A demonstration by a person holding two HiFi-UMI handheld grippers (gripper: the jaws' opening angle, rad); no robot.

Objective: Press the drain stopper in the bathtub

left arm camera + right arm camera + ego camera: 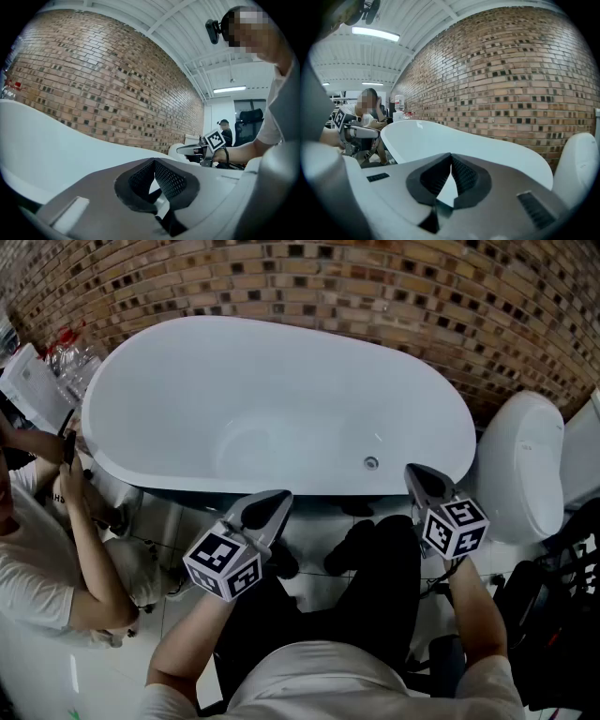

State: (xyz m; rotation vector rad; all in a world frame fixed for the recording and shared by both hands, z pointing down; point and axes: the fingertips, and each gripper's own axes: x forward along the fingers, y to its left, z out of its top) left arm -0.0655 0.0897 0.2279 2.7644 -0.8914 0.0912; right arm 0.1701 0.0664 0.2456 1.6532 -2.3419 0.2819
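The white oval bathtub stands against a brick wall, seen from above in the head view. A small round metal drain stopper sits low inside its right end. Both grippers hover outside the tub's near rim, over the floor. My left gripper points at the rim's middle and is shut with nothing in it; its ribbed pads meet at the tip. My right gripper is just right of and nearer than the stopper, also shut and empty, with its pads touching. The tub's rim fills the right gripper view.
A white toilet stands right of the tub. A person sits on the floor at the left, by bottles and papers. My own legs and dark shoes are under the near rim. Dark gear crowds the right edge.
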